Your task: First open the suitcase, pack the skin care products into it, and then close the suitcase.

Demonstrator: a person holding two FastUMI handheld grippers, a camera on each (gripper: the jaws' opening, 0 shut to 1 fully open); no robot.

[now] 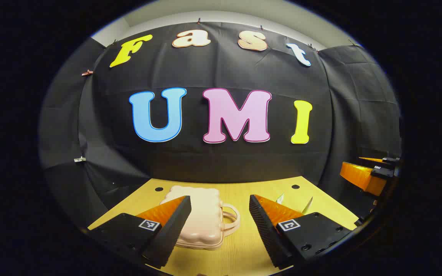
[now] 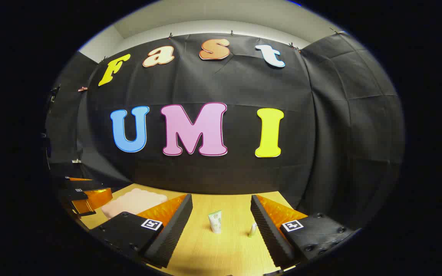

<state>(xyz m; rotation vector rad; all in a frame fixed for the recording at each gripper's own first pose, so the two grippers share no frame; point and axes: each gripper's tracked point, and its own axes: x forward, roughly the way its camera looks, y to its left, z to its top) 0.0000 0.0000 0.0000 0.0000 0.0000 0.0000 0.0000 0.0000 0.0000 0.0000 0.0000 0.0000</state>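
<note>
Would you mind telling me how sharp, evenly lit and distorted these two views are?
Left gripper view: the suitcase is sharp and evenly lit on the table, with fisheye bending at the edges. Right gripper view: the tube is crisp, the table's far edge bows, and the suitcase sits dimmer near the rim.

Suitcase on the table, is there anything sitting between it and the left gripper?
Nothing visible. In the left gripper view the closed suitcase lies flat just beyond the open left gripper, with bare table between them. The tubes stand off to the side, ahead of the right gripper.
</note>
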